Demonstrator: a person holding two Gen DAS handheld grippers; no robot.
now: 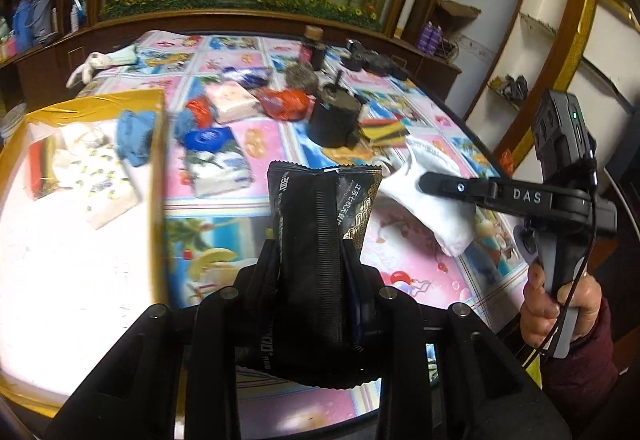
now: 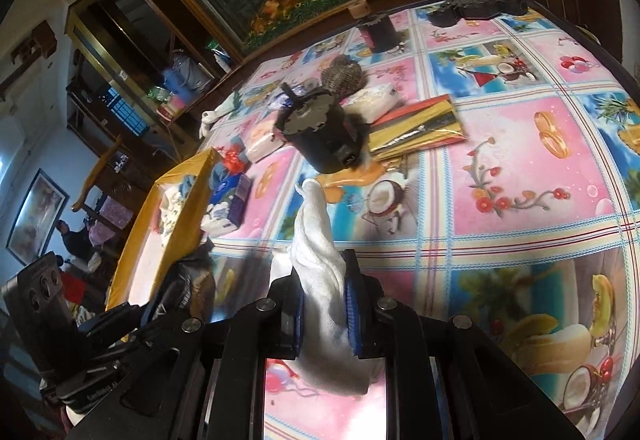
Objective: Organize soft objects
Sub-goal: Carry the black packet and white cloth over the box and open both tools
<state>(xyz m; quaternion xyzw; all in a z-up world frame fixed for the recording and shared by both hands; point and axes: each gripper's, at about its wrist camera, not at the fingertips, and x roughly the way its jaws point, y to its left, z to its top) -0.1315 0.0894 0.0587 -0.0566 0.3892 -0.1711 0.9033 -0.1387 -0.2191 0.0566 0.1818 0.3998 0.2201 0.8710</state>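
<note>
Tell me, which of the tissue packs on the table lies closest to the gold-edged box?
The blue-and-white tissue pack, lying right beside the gold-edged box wall. The pink-and-white tissue pack sits farther back, beyond the orange-red wrapper.

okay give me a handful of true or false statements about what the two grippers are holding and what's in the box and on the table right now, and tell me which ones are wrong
1. The left gripper is shut on a black packet. True.
2. The right gripper is open, holding nothing. False: it is shut on a white glove.
3. The yellow-rimmed box already holds a blue cloth. True.
4. The black cylinder lies inside the box. False: it sits on the patterned tablecloth, outside the box.
5. A white plush toy lies near the table's far edge. True.
</note>
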